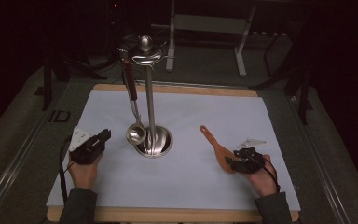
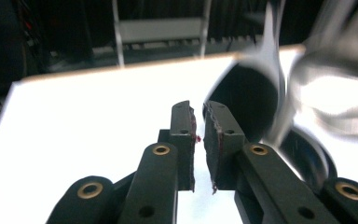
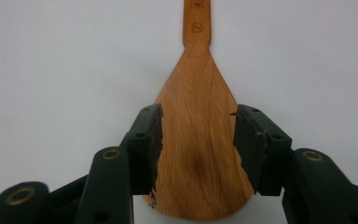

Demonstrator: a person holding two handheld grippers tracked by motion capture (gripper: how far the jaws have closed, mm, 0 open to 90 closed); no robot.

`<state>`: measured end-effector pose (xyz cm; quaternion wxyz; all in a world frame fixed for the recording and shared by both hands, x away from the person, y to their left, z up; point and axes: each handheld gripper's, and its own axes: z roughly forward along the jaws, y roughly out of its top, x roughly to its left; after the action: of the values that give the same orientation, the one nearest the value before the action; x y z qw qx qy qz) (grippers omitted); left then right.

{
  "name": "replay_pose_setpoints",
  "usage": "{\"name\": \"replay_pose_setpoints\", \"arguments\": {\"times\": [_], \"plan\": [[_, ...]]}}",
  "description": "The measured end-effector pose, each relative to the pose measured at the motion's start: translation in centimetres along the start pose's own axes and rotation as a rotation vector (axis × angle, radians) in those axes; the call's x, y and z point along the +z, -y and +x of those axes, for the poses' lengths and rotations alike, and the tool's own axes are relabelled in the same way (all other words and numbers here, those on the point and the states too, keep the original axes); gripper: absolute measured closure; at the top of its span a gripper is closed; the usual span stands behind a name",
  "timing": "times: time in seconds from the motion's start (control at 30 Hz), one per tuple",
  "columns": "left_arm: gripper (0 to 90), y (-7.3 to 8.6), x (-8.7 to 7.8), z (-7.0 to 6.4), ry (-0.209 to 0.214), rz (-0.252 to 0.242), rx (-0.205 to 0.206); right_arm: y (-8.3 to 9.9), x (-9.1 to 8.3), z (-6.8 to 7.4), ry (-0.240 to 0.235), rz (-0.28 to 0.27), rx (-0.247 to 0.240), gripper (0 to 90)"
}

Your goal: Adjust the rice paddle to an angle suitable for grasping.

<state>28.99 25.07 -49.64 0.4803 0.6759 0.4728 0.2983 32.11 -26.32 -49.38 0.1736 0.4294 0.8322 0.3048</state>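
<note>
A wooden spatula (image 1: 216, 148) lies flat on the white mat, handle pointing away to the left. My right gripper (image 1: 230, 164) is at its wide blade. In the right gripper view the gripper (image 3: 198, 116) is open, one jaw over each side of the spatula blade (image 3: 198, 140). A steel ladle (image 1: 135, 133) with a brown handle hangs from the steel utensil stand (image 1: 150, 93), its bowl near the stand's round base. My left gripper (image 1: 105, 136) rests on the mat left of the ladle, shut and holding nothing. Its own view shows the gripper (image 2: 198, 109) beside the blurred ladle bowl (image 2: 254, 93).
The white mat (image 1: 177, 182) covers a wooden table (image 1: 168, 215), and the stand's base (image 1: 161, 142) sits at the mat's middle. Beyond the far edge stand dark frames and a metal rack (image 1: 205, 23). Dark floor flanks both sides.
</note>
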Motion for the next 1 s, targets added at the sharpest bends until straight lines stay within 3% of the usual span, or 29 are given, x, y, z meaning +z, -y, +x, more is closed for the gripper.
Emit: {"name": "replay_pose_setpoints", "arguments": {"times": [0.03,0.17,0.27,0.5,0.9,0.93,1.0], "plan": [[81.3,0.0,0.0,0.0,0.0,0.0,0.0,-0.2,0.2,0.1,0.0,0.005,-0.001,52.4],[79.7,2.7,0.4,-0.1,0.009,0.074,0.004,-1.1,1.3,0.0,0.008,0.013,-0.009,53.3],[79.2,3.3,0.4,0.1,0.008,0.093,-0.006,-1.6,1.9,-0.1,0.013,0.014,-0.008,53.8],[77.4,4.0,1.0,0.4,0.011,0.137,-0.014,-3.7,3.9,-0.3,0.021,0.022,-0.018,55.6],[76.6,4.1,1.3,-0.3,-0.009,0.16,0.044,-6.4,6.7,-0.7,0.032,0.079,-0.036,55.5],[76.4,4.1,1.3,-0.3,-0.008,0.163,0.05,-7.1,7.6,-0.6,0.04,0.119,-0.043,55.5],[76.3,4.1,1.3,-0.4,-0.008,0.163,0.053,-7.4,8.1,-0.6,0.045,0.137,-0.051,55.2]]}}
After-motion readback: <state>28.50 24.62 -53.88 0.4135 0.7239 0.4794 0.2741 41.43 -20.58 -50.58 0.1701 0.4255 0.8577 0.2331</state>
